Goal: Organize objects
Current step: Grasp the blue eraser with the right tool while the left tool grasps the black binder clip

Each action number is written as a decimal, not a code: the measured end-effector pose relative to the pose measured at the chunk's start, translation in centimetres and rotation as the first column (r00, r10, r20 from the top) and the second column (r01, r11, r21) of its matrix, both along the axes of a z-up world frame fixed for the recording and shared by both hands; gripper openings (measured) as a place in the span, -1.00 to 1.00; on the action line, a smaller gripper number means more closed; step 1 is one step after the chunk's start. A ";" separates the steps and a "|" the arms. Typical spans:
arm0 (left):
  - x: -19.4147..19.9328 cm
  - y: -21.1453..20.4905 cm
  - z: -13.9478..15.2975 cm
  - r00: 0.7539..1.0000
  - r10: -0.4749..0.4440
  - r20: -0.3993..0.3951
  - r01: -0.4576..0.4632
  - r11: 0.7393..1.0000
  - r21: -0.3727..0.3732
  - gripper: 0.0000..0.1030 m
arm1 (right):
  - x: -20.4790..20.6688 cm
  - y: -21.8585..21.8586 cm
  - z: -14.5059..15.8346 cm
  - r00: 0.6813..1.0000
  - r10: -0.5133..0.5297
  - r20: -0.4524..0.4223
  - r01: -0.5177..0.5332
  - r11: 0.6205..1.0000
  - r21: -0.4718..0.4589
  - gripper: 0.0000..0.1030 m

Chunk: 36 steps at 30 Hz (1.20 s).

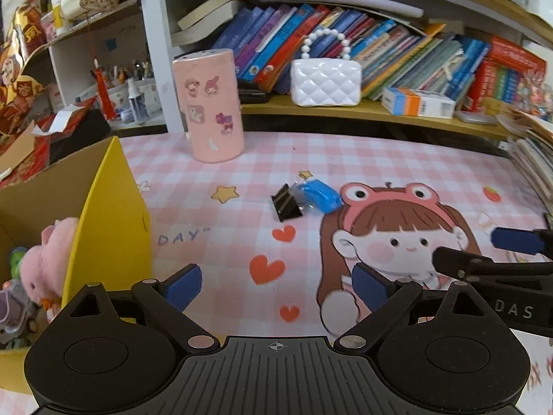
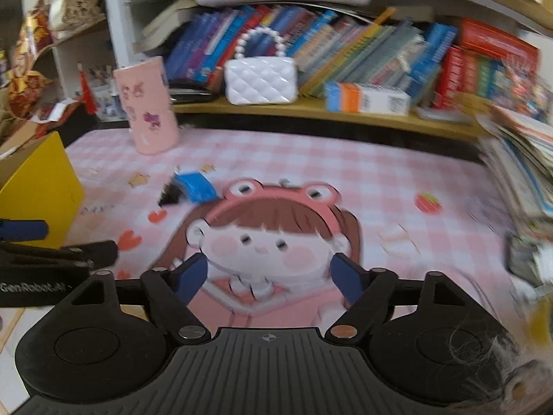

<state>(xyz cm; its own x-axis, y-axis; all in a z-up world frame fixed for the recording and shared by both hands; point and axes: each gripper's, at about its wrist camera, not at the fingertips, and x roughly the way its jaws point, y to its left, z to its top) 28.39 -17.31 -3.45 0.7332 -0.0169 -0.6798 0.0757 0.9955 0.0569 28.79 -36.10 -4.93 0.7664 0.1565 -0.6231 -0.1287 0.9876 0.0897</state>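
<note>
A black binder clip (image 1: 287,203) and a small blue object (image 1: 319,194) lie touching on the pink checked desk mat, ahead of both grippers. In the right wrist view the same blue object (image 2: 195,184) and clip (image 2: 170,193) sit up and to the left. My left gripper (image 1: 276,285) is open above the mat with nothing between its blue pads. My right gripper (image 2: 268,276) also stands open and empty over the cartoon girl print. A yellow cardboard box (image 1: 103,214) at the left holds a pink plush toy (image 1: 48,259) and other small toys.
A pink sticker-covered canister (image 1: 212,107) stands at the back of the mat. A white quilted mini bag (image 1: 326,81) and a row of books sit on the low shelf behind. Stacked books (image 2: 518,173) crowd the right edge. The right view is blurred.
</note>
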 end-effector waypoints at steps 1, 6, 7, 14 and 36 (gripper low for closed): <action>0.4 0.0 -0.1 1.000 0.012 0.002 -0.012 1.000 0.005 0.85 | 0.8 0.1 -0.1 1.000 0.026 0.006 -0.026 1.000 0.007 0.35; 2.0 0.6 -0.3 0.998 0.067 0.003 -0.067 0.998 0.015 0.85 | 4.0 0.8 -0.8 0.992 0.127 0.020 -0.127 0.992 0.018 0.25; 2.3 0.8 -0.3 0.997 0.079 0.003 -0.079 0.997 0.015 0.85 | 4.5 0.9 -1.0 0.990 0.143 0.018 -0.143 0.990 0.017 0.24; 3.1 1.1 -0.6 0.995 0.104 0.011 -0.104 0.994 0.017 0.85 | 7.6 1.9 -2.1 0.974 0.228 0.001 -0.228 0.973 0.021 0.04; 6.2 0.6 -0.7 0.991 0.128 0.031 -0.127 0.991 -0.033 0.78 | 12.9 0.9 -3.2 0.977 0.214 -0.004 -0.213 0.971 0.105 -0.45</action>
